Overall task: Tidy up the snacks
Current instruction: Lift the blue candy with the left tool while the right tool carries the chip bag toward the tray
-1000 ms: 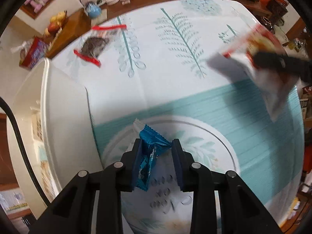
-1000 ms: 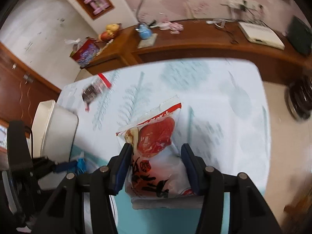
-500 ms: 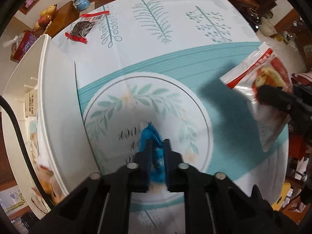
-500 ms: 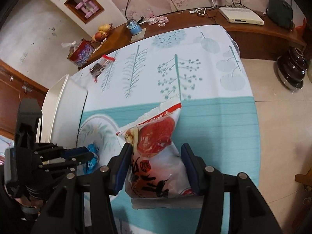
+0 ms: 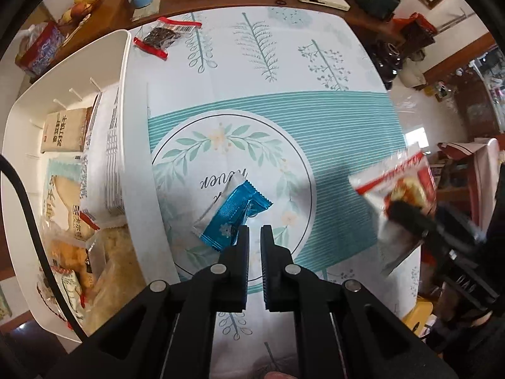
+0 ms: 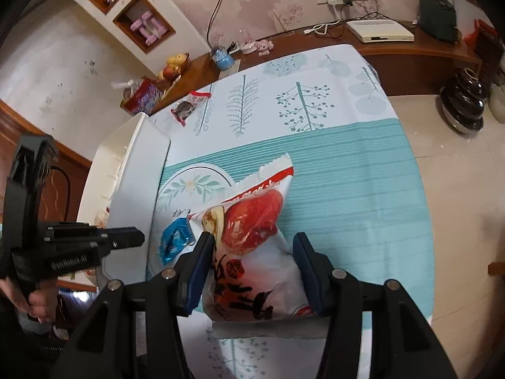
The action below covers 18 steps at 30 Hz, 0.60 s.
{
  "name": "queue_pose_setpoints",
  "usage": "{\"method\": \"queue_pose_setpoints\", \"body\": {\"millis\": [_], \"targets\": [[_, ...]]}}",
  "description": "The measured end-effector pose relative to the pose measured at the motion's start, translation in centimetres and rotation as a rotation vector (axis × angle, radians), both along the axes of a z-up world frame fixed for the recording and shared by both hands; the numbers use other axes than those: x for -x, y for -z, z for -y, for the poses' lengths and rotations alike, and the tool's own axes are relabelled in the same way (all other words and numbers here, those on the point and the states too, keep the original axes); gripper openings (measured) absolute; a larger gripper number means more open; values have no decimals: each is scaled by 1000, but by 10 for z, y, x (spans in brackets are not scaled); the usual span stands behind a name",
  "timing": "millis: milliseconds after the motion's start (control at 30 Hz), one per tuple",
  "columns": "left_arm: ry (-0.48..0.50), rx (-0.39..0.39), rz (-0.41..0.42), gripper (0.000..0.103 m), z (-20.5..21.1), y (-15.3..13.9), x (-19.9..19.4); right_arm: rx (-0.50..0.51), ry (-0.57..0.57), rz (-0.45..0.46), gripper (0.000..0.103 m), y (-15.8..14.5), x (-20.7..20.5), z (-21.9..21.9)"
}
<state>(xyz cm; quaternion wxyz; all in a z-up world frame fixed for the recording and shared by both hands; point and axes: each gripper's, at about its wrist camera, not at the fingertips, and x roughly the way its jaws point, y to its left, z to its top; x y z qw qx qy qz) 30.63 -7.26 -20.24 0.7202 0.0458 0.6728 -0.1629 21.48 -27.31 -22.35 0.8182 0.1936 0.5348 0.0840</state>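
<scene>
Tablecloth [image 5: 315, 72] now carries the blue snack packet [image 5: 232, 218], loose on the round motif beside the white bin [image 5: 139, 164] rather than in it. The red-and-white bag [image 6: 252, 252] rides clamped in the right gripper [image 6: 252, 265]. The left gripper [image 5: 254, 237], which pinched the packet half a second ago, shows jaws nearly together on nothing (a drop, probably), so that packet needs regrasping.
</scene>
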Motion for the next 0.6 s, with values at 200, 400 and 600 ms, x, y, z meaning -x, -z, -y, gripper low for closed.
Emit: {"method": "queue_pose_setpoints", "body": {"millis": [200, 400, 600], "targets": [[107, -36, -3, 26, 10, -3, -4, 15, 54, -3, 52, 4, 29, -11], [230, -101, -32, 30, 24, 11, -5, -30, 86, -28, 52, 15, 50, -24], [313, -171, -67, 32, 35, 34, -11, -43, 74, -32, 53, 17, 57, -40]]}}
